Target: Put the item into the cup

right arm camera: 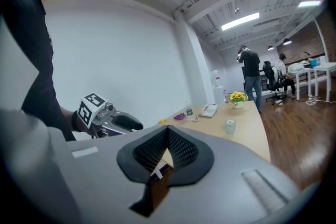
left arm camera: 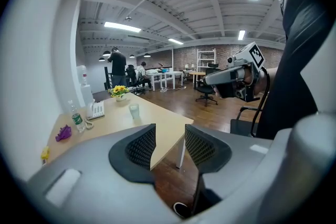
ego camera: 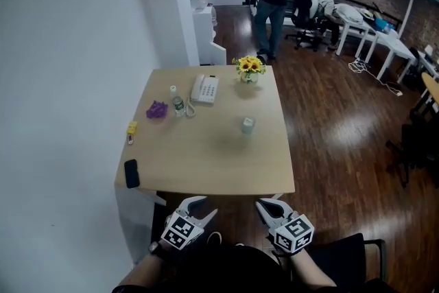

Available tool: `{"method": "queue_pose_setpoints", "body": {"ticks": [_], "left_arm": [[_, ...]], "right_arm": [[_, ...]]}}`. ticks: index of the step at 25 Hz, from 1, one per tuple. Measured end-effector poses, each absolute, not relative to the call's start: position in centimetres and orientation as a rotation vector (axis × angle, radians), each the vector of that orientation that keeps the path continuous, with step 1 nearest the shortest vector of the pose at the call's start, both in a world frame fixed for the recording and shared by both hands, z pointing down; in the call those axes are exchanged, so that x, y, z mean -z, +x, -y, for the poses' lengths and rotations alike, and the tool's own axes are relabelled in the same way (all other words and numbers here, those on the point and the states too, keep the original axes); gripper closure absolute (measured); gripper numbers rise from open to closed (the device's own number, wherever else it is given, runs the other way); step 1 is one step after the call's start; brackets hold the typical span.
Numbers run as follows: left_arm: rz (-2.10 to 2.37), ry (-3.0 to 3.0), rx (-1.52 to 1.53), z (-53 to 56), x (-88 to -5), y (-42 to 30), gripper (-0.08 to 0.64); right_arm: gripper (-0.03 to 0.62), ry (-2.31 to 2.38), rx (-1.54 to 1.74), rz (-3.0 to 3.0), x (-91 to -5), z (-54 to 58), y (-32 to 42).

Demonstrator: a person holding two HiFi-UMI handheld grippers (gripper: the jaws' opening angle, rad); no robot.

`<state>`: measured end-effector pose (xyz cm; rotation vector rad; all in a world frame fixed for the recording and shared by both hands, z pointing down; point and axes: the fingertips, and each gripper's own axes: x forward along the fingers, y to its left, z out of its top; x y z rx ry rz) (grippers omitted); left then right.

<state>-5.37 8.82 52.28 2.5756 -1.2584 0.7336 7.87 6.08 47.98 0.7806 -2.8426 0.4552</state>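
Note:
A small pale cup (ego camera: 247, 125) stands upright on the wooden table (ego camera: 212, 168), right of centre. It also shows as the cup (left arm camera: 134, 111) in the left gripper view and the cup (right arm camera: 230, 126) in the right gripper view. A purple item (ego camera: 157, 109) and a small yellow item (ego camera: 132, 127) lie near the table's left edge. Both grippers hover below the table's near edge, well away from all of these. My left gripper (ego camera: 204, 208) is open, with nothing between its pads (left arm camera: 143, 145). My right gripper (ego camera: 269, 206) has its jaws together, empty.
A water bottle (ego camera: 177, 104), a white desk telephone (ego camera: 204, 88) and a pot of sunflowers (ego camera: 249, 68) stand at the table's far side. A black phone (ego camera: 131, 173) lies at the near left corner. A white wall runs along the left. People stand and sit far behind.

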Motion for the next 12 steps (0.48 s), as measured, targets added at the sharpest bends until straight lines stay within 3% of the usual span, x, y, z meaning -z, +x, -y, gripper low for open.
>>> {"method": "queue_pose_setpoints", "body": {"ticks": [12], "left_arm": [[1.195, 2.645, -0.747, -7.0, -51.5, -2.3, 0.393]], "right_arm": [[0.584, 0.788, -0.451, 2.812, -48.4, -6.1, 10.3]]}}
